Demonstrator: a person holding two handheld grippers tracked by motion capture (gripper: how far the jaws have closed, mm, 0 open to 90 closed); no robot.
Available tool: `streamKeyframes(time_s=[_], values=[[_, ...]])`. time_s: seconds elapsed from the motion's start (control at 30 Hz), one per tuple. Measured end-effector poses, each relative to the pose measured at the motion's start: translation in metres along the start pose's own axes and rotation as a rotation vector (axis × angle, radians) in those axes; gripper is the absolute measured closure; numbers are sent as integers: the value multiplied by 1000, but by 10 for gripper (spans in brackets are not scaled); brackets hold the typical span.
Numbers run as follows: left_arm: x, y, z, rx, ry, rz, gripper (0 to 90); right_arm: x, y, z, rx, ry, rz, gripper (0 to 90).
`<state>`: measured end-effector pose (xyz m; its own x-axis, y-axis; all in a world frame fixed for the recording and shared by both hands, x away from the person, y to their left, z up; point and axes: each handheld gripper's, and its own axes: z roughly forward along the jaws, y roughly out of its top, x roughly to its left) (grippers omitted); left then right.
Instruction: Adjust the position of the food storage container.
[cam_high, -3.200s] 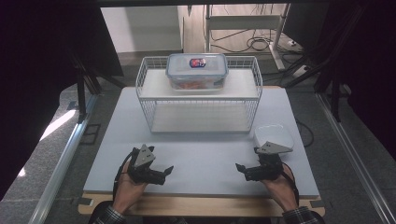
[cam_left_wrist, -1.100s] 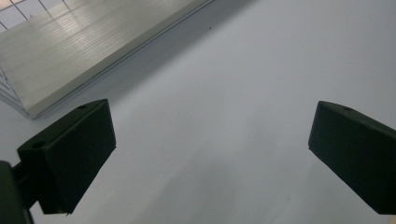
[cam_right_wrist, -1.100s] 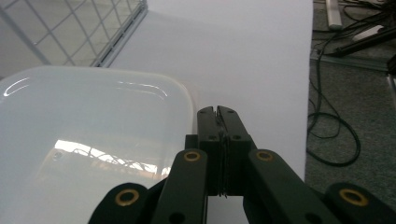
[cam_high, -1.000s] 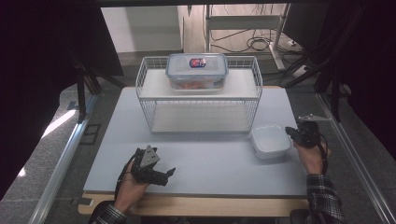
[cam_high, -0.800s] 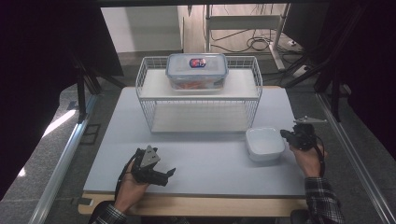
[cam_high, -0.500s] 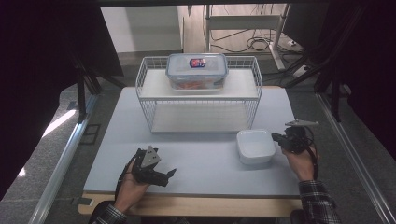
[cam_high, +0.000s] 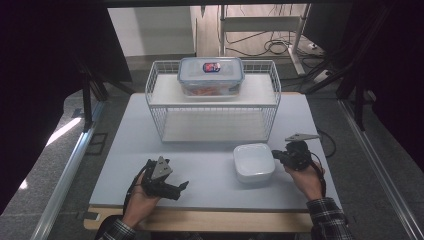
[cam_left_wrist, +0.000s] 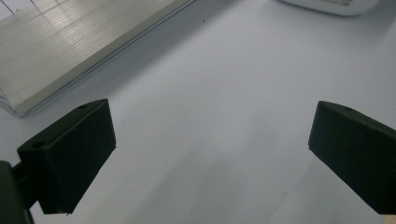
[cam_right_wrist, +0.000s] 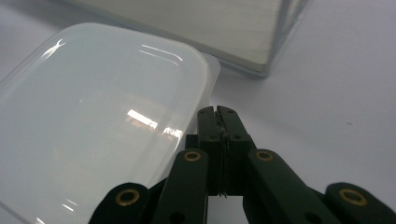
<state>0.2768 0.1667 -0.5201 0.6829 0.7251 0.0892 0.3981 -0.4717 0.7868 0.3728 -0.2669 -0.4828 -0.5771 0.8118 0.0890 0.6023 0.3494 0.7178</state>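
A white lidded container (cam_high: 254, 161) lies on the grey table (cam_high: 200, 152), in front of the right end of a wire rack (cam_high: 150, 84). My right gripper (cam_high: 275, 156) is shut, its tips against the container's right edge. The right gripper view has the closed jaws (cam_right_wrist: 217, 111) meeting beside the container's (cam_right_wrist: 93, 116) rounded corner rim; I cannot tell whether they pinch it. My left gripper (cam_high: 184, 186) rests at the front left, held by a hand. Its jaws (cam_left_wrist: 210, 158) stand wide open over bare table with nothing between them.
The white wire rack stands at the middle back of the table, and a clear food box with a blue-edged lid (cam_high: 210, 75) sits on its top shelf. The rack's pale base board (cam_left_wrist: 70, 51) lies ahead of the left gripper. Wooden table edge at the front (cam_high: 200, 220).
The right gripper has moved left and a little toward the front, and the white container has slid left with it. The left gripper has stayed where it was.
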Motion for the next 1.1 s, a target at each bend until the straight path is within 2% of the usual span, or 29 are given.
streamKeyframes(time_s=[0.2, 0.37, 0.47, 0.83, 1.1], values=[[0, 0, 0, 0, -3, -4, 5, 22, 3, 8, 13, 53, -31, 892], [1, 0, 0, 1, -5, -7, 5, 38, 2, 13, 31, 94, -75, 891], [1, 0, 0, 1, -5, -6, 5, 47, 1, 14, 40, 127, -78, 891], [3, -2, 1, 15, -7, -17, 5, 75, 0, 21, 60, 207, -121, 890], [4, -2, 1, 20, -9, -27, 5, 91, -3, 24, 81, 244, -157, 883]])
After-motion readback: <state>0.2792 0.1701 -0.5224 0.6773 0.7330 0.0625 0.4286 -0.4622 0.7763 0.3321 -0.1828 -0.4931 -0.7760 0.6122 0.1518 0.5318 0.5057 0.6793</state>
